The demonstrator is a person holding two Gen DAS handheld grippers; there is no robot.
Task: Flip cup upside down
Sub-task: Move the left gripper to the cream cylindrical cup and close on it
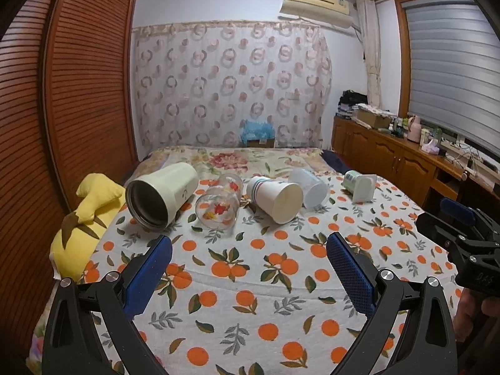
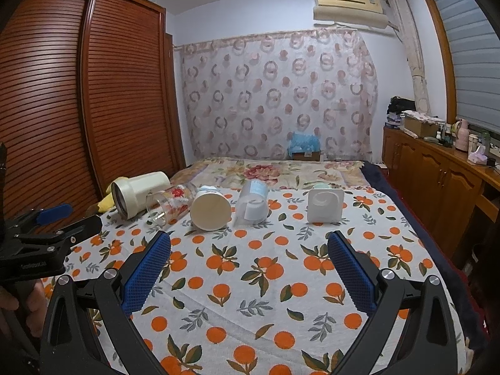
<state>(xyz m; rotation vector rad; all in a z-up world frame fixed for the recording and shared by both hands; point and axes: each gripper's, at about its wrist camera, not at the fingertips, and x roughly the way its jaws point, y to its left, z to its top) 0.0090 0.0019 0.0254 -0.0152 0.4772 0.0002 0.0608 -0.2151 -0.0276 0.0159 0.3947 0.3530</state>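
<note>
A: What is lying on the bed (image 2: 312,297), going left to right?

B: Five containers, all tipped on their sides on the orange-print sheet (image 1: 250,281) — a cream insulated mug (image 1: 161,198) with its dark mouth facing the cameras, a clear glass with red flowers (image 1: 218,207) touching or just beside it, a white paper cup (image 1: 275,198) showing its flat base, a translucent plastic cup (image 1: 309,192), and, set apart, a white yogurt pot (image 1: 359,186).

A: And to the far left?

B: A yellow plush toy (image 1: 86,218) is sitting at the bed's edge by the slatted wardrobe (image 1: 78,93).

A: What are the grippers doing?

B: The left gripper (image 1: 250,250) is hovering short of the cups, jaws spread wide, nothing between them. The right gripper (image 2: 250,248) is hovering likewise — jaws apart, empty, facing the paper cup and plastic cup.
</note>
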